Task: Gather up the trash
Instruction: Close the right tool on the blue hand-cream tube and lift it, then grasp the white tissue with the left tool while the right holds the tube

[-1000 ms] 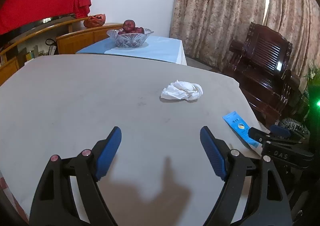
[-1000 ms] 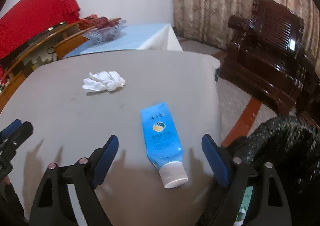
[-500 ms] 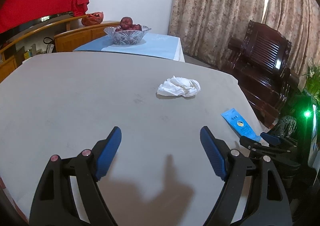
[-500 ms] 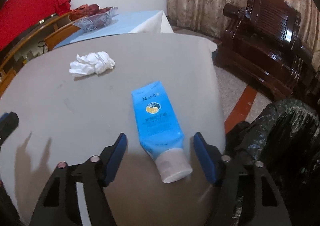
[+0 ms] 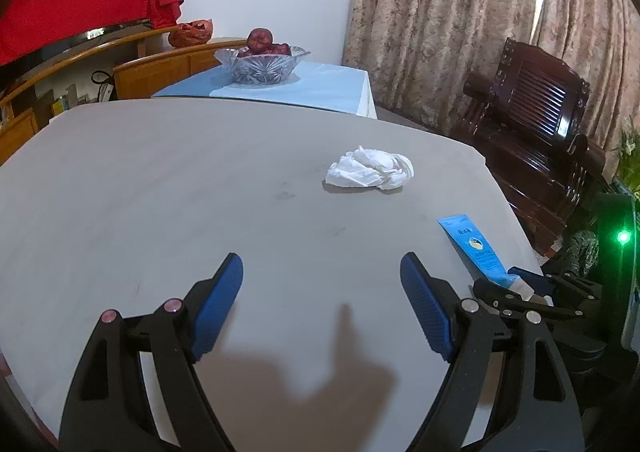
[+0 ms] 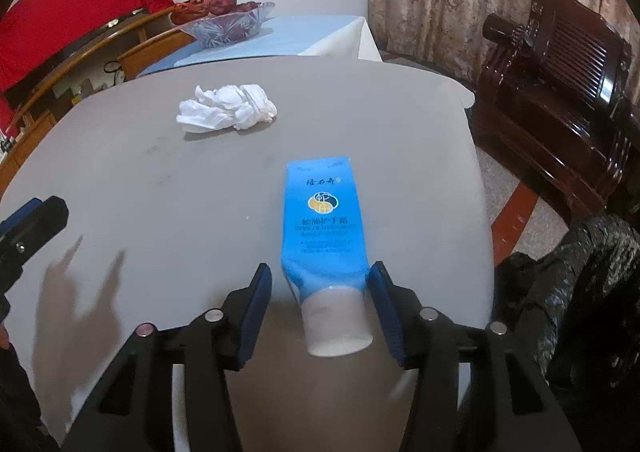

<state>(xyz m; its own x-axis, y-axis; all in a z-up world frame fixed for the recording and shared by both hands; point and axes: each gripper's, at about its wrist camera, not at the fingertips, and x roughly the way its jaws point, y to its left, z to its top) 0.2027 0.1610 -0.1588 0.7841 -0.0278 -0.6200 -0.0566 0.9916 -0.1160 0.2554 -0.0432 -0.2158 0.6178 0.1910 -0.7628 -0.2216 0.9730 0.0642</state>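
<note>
Closing around a blue tube (image 6: 323, 228) near the table's (image 6: 160, 180) right edge, the right gripper (image 6: 320, 304) has its jaws narrowing, the right pad at the tube, the left just beside it. The left gripper (image 5: 322, 292) hangs wide and empty. Farther off lies a crumpled tissue (image 6: 226, 112). Both of the 2 items seem uncollected; a black bag (image 6: 576, 292) waits at right.
</note>
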